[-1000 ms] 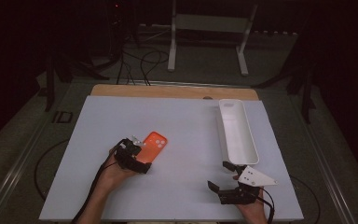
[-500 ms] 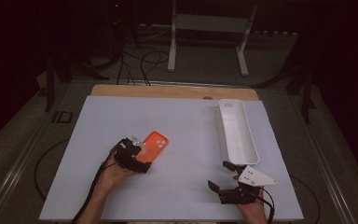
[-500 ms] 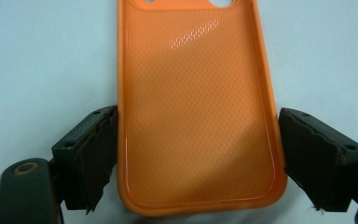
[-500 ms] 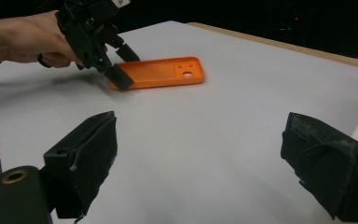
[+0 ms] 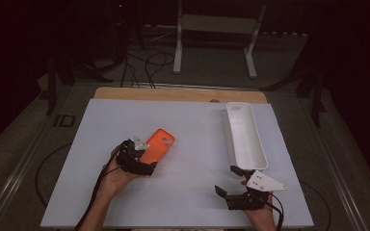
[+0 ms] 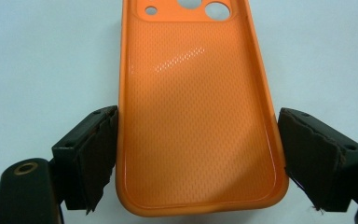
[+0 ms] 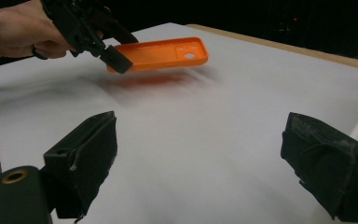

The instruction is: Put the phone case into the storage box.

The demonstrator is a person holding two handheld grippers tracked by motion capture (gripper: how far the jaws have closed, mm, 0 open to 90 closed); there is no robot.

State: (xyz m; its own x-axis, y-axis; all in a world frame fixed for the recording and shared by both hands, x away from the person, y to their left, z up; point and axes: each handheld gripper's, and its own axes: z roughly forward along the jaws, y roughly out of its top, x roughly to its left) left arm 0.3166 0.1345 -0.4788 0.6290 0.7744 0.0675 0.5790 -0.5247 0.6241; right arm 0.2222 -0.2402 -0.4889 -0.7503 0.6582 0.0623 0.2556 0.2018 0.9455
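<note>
An orange phone case (image 6: 196, 93) lies open side up between the jaws of my left gripper (image 6: 196, 158), whose pads press on its two long edges near the bottom end. In the high view the left gripper (image 5: 144, 156) and the case (image 5: 160, 144) are at the table's left centre. The right gripper view shows the case (image 7: 163, 52) held a little above the white table, with its shadow beneath. My right gripper (image 5: 228, 181) rests near the front right edge, and its jaws (image 7: 200, 163) stand open with nothing between them.
A long white tray (image 5: 244, 134) stands at the right of the table, just beyond the right gripper. A white sheet (image 5: 192, 125) covers the table, with a wooden strip (image 5: 173, 94) along its far edge. Cables and a metal stand are on the floor behind.
My left gripper has risen slightly with the orange case in it. The right gripper has stayed where it was.
</note>
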